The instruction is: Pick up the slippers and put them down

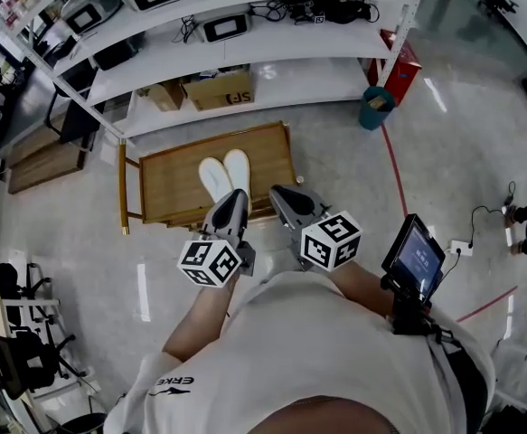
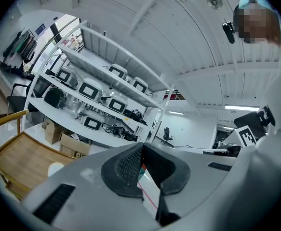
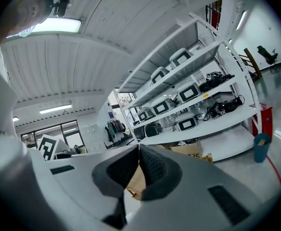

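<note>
Your left gripper [image 2: 141, 146] has its jaws closed tip to tip with nothing between them. Your right gripper [image 3: 139, 147] is the same, pads together and empty. Below the right tips a sliver of wood shows through the gap; below the left tips, only floor with a red line.

From the head view, both grippers hang side by side over the near edge of the low wooden platform [image 1: 168, 183], the left gripper [image 1: 234, 197] just over the slippers' near ends and the right gripper [image 1: 281, 194] beside them. Only this view shows the white slippers [image 1: 225, 174] plainly: side by side, touching, about midway along the platform and nearer its near edge.

The left gripper view catches the platform's rail [image 2: 5, 121] and a pale rounded edge [image 2: 56, 167] on the wood, too little to name. Both gripper views look level at the white shelving [image 3: 203, 88]. Each also shows the other gripper's marker cube [image 2: 248, 134].
</note>
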